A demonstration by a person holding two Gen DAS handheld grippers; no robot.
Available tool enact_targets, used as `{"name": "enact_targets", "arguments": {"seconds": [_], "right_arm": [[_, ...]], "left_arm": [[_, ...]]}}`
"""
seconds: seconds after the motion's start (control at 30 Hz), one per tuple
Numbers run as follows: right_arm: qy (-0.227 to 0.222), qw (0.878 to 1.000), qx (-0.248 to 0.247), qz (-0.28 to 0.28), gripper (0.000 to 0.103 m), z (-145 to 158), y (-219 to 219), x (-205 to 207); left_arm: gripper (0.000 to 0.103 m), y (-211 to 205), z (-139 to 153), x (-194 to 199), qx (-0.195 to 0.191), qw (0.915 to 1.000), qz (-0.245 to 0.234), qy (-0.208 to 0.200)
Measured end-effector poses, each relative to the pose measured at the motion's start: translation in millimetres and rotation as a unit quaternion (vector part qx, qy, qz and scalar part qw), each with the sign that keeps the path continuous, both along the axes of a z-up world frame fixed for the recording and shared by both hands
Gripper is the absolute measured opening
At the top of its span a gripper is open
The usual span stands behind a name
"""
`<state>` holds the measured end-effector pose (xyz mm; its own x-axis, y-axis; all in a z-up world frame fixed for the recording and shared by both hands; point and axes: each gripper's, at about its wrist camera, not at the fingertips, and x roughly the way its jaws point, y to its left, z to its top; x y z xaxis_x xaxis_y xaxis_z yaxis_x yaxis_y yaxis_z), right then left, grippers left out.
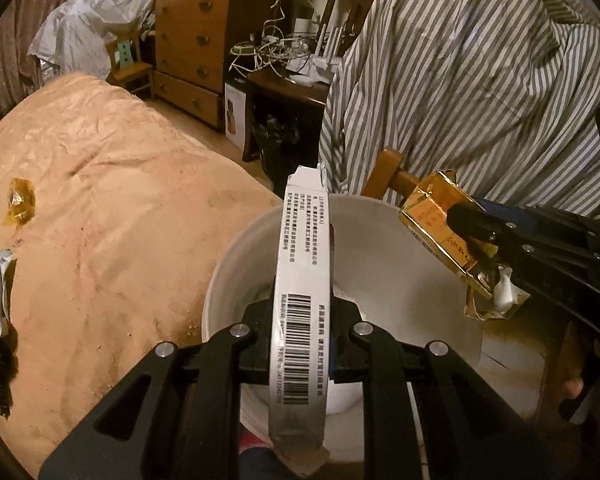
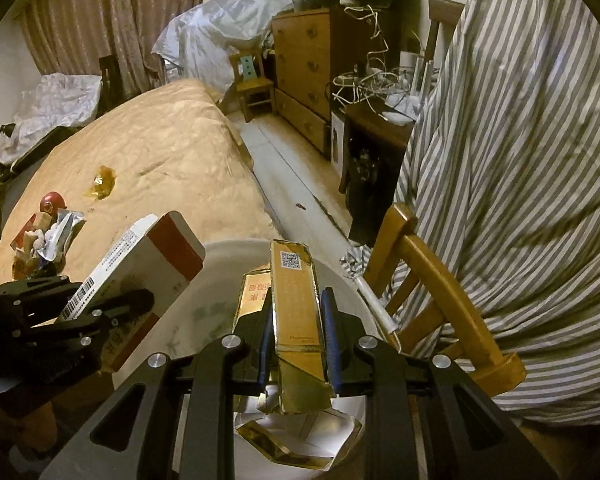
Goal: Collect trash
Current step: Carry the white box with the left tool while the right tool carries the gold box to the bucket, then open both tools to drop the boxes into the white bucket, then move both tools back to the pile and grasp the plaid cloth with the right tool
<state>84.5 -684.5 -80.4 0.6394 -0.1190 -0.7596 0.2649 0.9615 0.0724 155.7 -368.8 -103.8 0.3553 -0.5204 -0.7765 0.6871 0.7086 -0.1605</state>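
My left gripper (image 1: 302, 320) is shut on a white carton with a barcode (image 1: 304, 264) and holds it edge-up over a white bin (image 1: 380, 248). The same carton (image 2: 148, 268) shows in the right wrist view with a red band, in the left gripper (image 2: 112, 312). My right gripper (image 2: 298, 340) is shut on a gold cigarette pack (image 2: 296, 304), also over the white bin (image 2: 220, 280). In the left wrist view the gold pack (image 1: 432, 216) hangs in the right gripper (image 1: 476, 236) above the bin's right rim.
A tan-covered bed (image 2: 160, 148) carries a gold wrapper (image 2: 102, 186) and a pile of trash (image 2: 48, 236) with a red ball. A wooden chair (image 2: 432, 280) draped in a striped shirt (image 2: 520, 160) stands right of the bin. A dresser (image 2: 300, 72) and a cable-covered desk stand behind.
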Motion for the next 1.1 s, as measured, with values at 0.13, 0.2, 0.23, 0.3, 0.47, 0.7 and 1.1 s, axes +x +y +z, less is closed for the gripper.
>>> {"name": "enact_targets", "arguments": {"seconds": [0.13,0.2,0.23,0.3,0.47,0.7,1.1], "right_arm": [[0.0,1.0,0.002,0.0,0.023,-2.5,10.3,-4.8],[-0.002,1.0,0.002,0.0,0.023,-1.4,15.3,-6.3],[-0.003,1.0,0.002,0.0,0.023,-1.7,16.0,-5.6],[-0.004,1.0,0.003,0.0,0.023,-2.4,16.5,-5.1],[-0.004,1.0,0.005,-0.001,0.023,-4.2,16.4,-3.6],[-0.013,1.0,0.012,-0.006,0.038,-4.2,16.5,-5.5],[-0.052,0.998,0.013,0.014,0.039,19.8,44.5,-9.9]], "left_arm": [[0.015,-1.1,1.7,0.7,0.0,1.0,0.001,-0.001],[0.015,-0.2,2.3,1.1,0.0,1.0,0.002,-0.002],[0.015,-0.2,2.2,1.4,0.001,1.0,0.002,-0.002],[0.015,-0.3,1.8,2.4,0.002,1.0,0.003,-0.001],[0.016,-1.1,0.0,3.3,0.005,1.0,0.003,0.002],[0.064,-0.7,-1.9,5.6,0.011,0.9997,0.015,-0.013],[0.064,28.9,6.5,8.3,-0.004,0.9994,0.029,-0.021]]}}
